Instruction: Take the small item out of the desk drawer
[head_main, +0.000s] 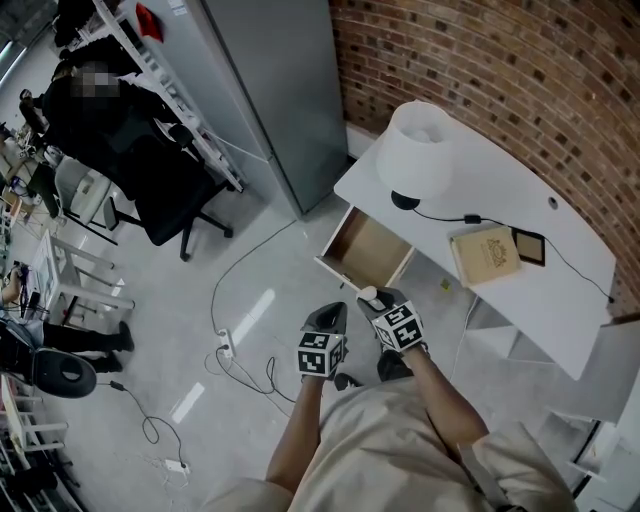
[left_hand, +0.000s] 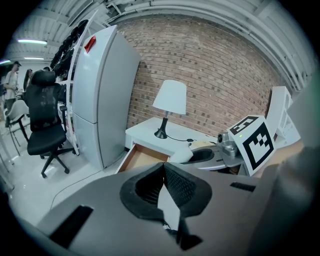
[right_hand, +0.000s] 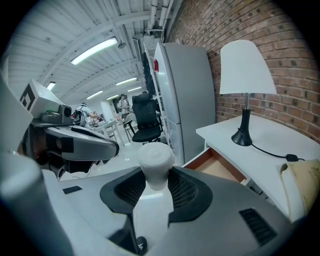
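Now grips small white item (right_hand: 156, 160) in right gripper (head_main: 373, 299), outside the open drawer (head_main: 365, 248), in front of the desk (head_main: 560, 250), over the floor (head_main: 270, 262); holds left gripper (head_main: 334, 313) just beside, jaws together

**One camera high, two low**

The head view looks steeply down from well above onto the white worktop (head_main: 545, 300), open drawer (head_main: 365, 250) and floor (head_main: 250, 300). Both gripper views sit low and nearer, facing the brick wall (left_hand: 225, 75). All three share the lamp (head_main: 415, 150), drawer and worktop.
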